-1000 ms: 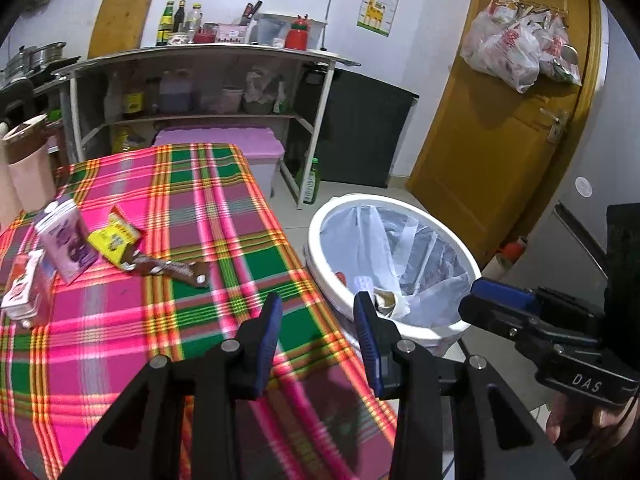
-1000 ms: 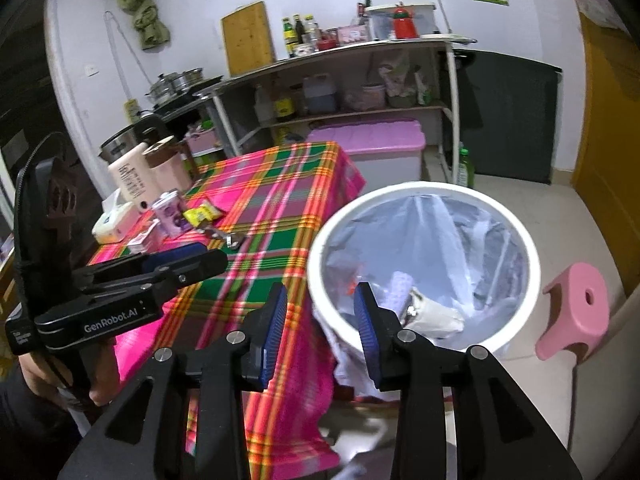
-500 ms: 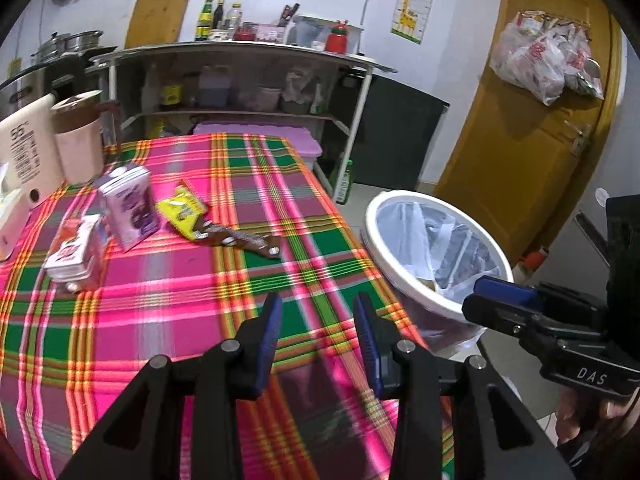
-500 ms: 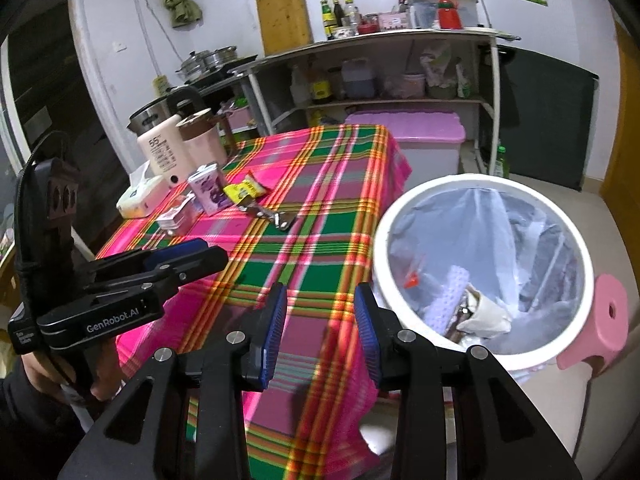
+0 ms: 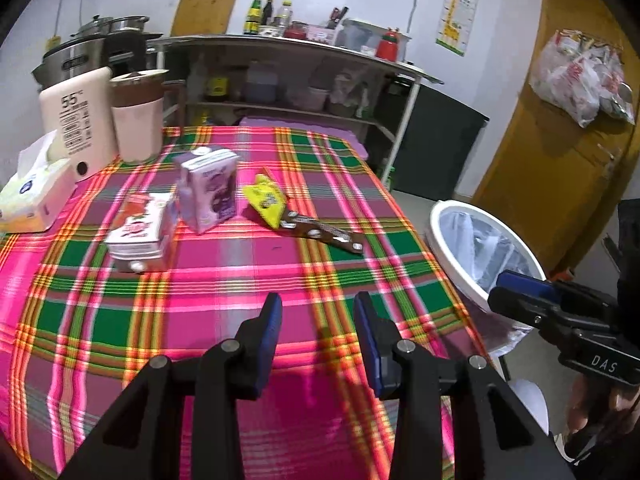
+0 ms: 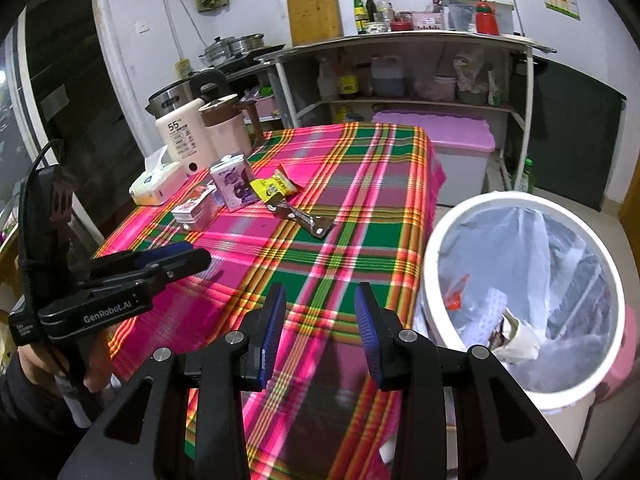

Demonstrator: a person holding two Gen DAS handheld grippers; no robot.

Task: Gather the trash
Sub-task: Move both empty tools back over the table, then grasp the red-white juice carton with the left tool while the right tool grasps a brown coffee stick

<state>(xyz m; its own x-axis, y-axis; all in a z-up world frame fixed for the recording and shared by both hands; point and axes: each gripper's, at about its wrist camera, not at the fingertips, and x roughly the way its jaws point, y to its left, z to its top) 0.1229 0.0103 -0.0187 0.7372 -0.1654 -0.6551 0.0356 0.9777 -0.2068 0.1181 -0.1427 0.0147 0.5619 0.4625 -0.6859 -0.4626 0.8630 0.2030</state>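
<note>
A table (image 5: 224,280) covered in a pink-and-green plaid cloth fills most of both views, and a white trash bin (image 6: 436,276) lined with a clear bag stands on the floor just beside its right edge, with crumpled scraps already inside. The left gripper (image 5: 318,314) hovers over the near part of the table, its blue-padded fingers spread with nothing between them; the right gripper (image 6: 320,314) hangs above the table's corner next to the bin, fingers likewise spread and empty. Farther back on the cloth lie the trash items: a purple carton (image 5: 208,190) standing upright, a pink-and-white carton (image 5: 140,232) on its side just left of it, a yellow wrapper (image 5: 267,199) and a brown wrapper (image 5: 324,234) touching it.
</note>
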